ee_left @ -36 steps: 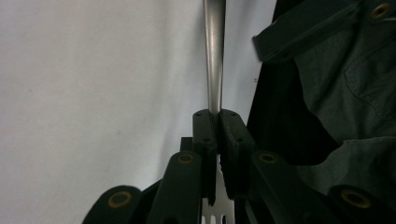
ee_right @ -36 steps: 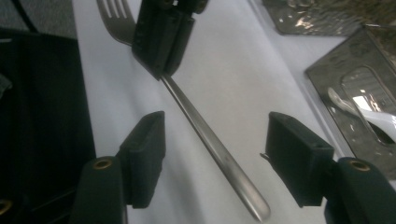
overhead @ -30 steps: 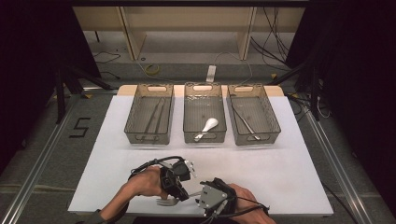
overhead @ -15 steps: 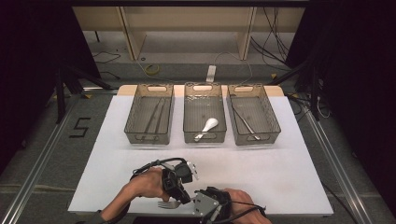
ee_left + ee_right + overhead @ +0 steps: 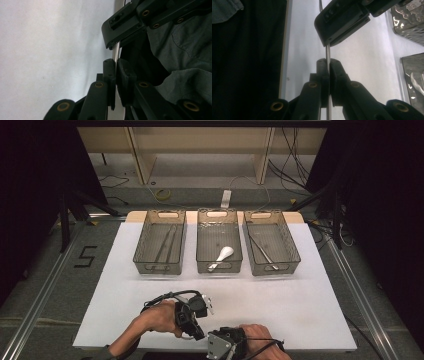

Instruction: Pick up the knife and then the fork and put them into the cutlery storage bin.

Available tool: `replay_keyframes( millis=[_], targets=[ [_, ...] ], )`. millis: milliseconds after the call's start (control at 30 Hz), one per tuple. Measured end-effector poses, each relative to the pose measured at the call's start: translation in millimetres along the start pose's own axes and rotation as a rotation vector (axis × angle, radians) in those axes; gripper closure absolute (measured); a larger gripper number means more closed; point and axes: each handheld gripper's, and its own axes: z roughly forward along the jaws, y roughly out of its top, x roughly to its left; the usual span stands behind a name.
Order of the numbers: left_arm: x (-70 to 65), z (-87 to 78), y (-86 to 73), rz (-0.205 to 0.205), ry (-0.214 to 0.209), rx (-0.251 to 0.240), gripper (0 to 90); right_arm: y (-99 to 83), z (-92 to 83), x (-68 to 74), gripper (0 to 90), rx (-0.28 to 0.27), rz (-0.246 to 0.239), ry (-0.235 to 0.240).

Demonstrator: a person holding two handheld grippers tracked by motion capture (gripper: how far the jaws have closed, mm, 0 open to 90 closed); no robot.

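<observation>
A single black "5" is showing in the high view, marked on the grey floor beside the white table. It is lying to the left of the left-hand grey bin, the one holding what look like the tongs. No other text, label or brand is reading clearly on any bin, gripper or cable.

Lab-like recording rig: white-covered table, aluminium rails, loose floor cables.

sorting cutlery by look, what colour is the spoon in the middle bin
White spoon in the middle bin; clearest in the high view.
</observation>
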Motion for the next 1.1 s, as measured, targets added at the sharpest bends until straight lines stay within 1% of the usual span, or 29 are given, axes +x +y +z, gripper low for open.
replay_keyframes(
  millis=[33, 67, 100, 133, 167, 200, 233, 267, 300, 333, 400, 433, 467, 500, 533, 567, 600, 700, 800, 867, 900, 933, 967, 1100],
  targets=[
    [0.1, -0.8, -0.2, -0.008, 0.002, -0.013, 83.0, -0.2, -0.3, 0.0, 87.9, -0.002, 0.012, -0.003],
    [0.6, -2.9, -0.1, -0.001, 0.012, -0.018, 81.6, -0.8, -0.9, -1.1, 87.9, 0.000, 0.009, -0.007],
    [0.4, -4.7, -0.2, -0.008, 0.023, -0.037, 76.6, -1.1, -1.6, -1.5, 87.9, 0.001, 0.021, -0.010],
    [0.8, -6.8, -0.3, -0.012, 0.034, -0.058, 72.4, -2.2, -1.9, -3.1, 87.9, 0.003, 0.013, -0.013],
    [1.0, -8.8, -0.4, -0.011, 0.043, -0.080, 68.0, -3.1, -2.0, -2.9, 88.0, 0.006, 0.031, -0.015],
    [1.3, -10.9, -0.2, -0.014, 0.058, -0.103, 62.1, -4.3, -2.1, -4.2, 87.9, 0.013, 0.029, -0.023],
    [2.2, -13.0, -0.1, -0.021, 0.073, -0.120, 56.8, -5.9, -2.0, -5.1, 87.9, 0.016, 0.038, -0.024],
    [2.5, -15.0, -0.4, -0.019, 0.089, -0.132, 54.4, -7.7, -2.4, -6.3, 87.9, 0.026, 0.049, -0.023],
    [2.3, -16.8, -1.1, -0.018, 0.110, -0.153, 50.3, -9.8, -2.7, -8.6, 87.9, 0.029, 0.051, -0.033],
    [2.8, -18.8, -1.8, -0.026, 0.133, -0.168, 45.4, -12.2, -3.4, -9.4, 87.9, 0.036, 0.066, -0.033],
    [4.7, -23.4, -3.5, -0.041, 0.183, -0.202, 39.7, -17.8, -4.4, -14.2, 87.9, 0.041, 0.079, -0.055],
    [5.8, -25.9, -4.5, -0.056, 0.211, -0.228, 36.8, -20.6, -5.0, -15.6, 87.9, 0.047, 0.100, -0.059],
    [7.3, -29.1, -5.7, -0.063, 0.236, -0.253, 34.3, -23.8, -5.6, -18.4, 87.9, 0.049, 0.109, -0.062],
    [8.3, -31.8, -7.3, -0.069, 0.255, -0.285, 32.3, -26.7, -6.3, -20.6, 87.9, 0.052, 0.138, -0.066],
    [9.0, -34.5, -8.8, -0.077, 0.267, -0.314, 30.9, -29.6, -6.8, -22.5, 87.9, 0.051, 0.157, -0.073],
    [9.7, -37.4, -10.3, -0.082, 0.284, -0.339, 29.5, -32.2, -7.3, -24.4, 87.9, 0.054, 0.166, -0.083],
    [9.9, -39.8, -11.9, -0.085, 0.298, -0.371, 28.5, -34.6, -8.2, -26.6, 87.9, 0.058, 0.175, -0.082],
    [10.4, -44.7, -16.9, -0.097, 0.325, -0.462, 25.9, -40.9, -10.3, -31.9, 87.9, 0.072, 0.199, -0.101],
    [10.2, -46.7, -21.8, -0.108, 0.363, -0.509, 24.2, -48.5, -12.6, -37.9, 87.8, 0.087, 0.241, -0.126],
    [10.2, -48.0, -25.6, -0.116, 0.366, -0.543, 23.3, -53.7, -14.5, -42.7, 87.8, 0.088, 0.282, -0.145],
    [9.9, -48.2, -27.5, -0.122, 0.368, -0.559, 23.1, -56.4, -15.7, -45.2, 87.8, 0.086, 0.304, -0.146],
    [9.4, -48.4, -29.1, -0.130, 0.381, -0.577, 22.5, -58.8, -16.9, -47.2, 87.8, 0.084, 0.329, -0.159],
    [9.5, -49.1, -31.0, -0.134, 0.393, -0.590, 22.0, -61.6, -18.2, -50.1, 87.8, 0.084, 0.342, -0.168],
    [10.6, -52.1, -39.5, -0.155, 0.421, -0.650, 21.3, -71.8, -24.1, -59.7, 87.8, 0.075, 0.427, -0.194]
  ],
)
